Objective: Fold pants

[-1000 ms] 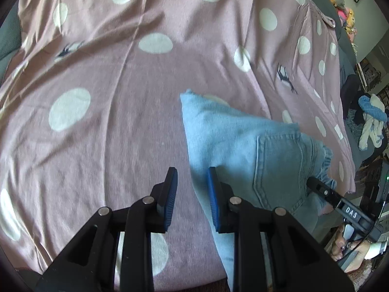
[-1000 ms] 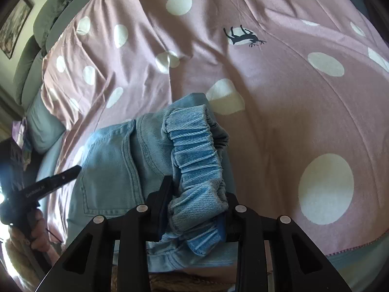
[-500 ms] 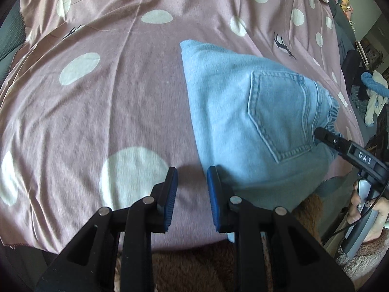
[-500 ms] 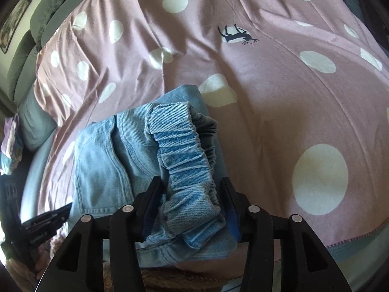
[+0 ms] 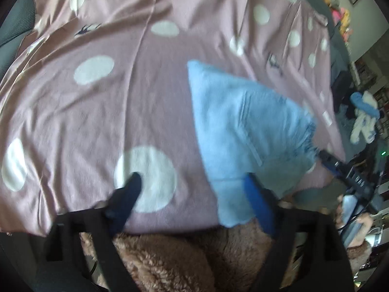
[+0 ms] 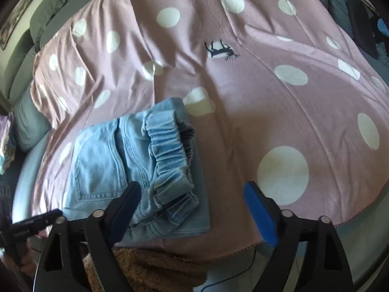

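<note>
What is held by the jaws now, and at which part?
Nothing. Both grippers have just been opening: the right gripper has released the jeans waistband; the left gripper stands open too.

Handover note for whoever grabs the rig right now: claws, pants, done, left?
Left claw: open, jaws just spread, nothing gripped; its right finger overlaps the near corner of the pants in the blurred view.
Right claw: open, jaws just spread and off the waistband, which lies between them, untouched.
Pants: light denim, folded into a compact stack at the near edge of the polka-dot bedspread, back pocket up, elastic waistband bunched on top.
Done: fold appears complete, both claws released.
Left: probably just flatten the puffy waistband or square the stack, if wanted.
</note>
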Available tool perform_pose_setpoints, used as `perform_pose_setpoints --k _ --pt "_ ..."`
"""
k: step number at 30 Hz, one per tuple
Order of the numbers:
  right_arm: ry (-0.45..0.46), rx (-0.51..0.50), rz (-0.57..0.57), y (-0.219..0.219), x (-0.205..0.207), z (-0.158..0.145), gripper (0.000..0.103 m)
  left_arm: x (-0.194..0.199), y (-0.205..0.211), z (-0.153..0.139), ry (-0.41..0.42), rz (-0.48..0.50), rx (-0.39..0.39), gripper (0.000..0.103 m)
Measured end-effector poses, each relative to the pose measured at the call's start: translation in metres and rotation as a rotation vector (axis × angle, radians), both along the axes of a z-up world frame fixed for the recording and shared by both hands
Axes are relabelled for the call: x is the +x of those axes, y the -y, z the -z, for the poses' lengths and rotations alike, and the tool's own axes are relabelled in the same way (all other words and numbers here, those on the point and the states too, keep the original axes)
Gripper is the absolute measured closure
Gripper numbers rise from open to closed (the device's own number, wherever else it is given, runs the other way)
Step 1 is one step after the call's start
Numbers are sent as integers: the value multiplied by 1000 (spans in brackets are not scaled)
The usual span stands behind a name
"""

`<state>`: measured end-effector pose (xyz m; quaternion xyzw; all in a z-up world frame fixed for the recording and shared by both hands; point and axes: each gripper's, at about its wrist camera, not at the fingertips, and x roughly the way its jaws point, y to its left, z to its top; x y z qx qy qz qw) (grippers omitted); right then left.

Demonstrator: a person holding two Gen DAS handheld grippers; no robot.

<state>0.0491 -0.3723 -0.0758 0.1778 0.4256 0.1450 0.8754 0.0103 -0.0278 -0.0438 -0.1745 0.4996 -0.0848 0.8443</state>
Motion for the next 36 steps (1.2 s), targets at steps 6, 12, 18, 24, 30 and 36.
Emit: perform_pose_setpoints --k 6,12,18,24,30,36 --pt "-90 169 -58 2 21 23 9 27 9 18 -68 29 -108 19" --pt "-165 255 -130 -18 44 50 10 39 25 35 -86 61 -203 40" --pt "-94 224 -146 -28 38 31 54 42 38 25 -56 72 -192 74" --pt "3 221 -164 -33 24 -14 65 44 42 -13 34 93 -85 80" --pt "124 182 -190 -50 49 -55 65 77 26 -34 142 70 -31 79" --pt "109 115 -195 -78 94 -45 65 116 6 -16 135 32 31 78"
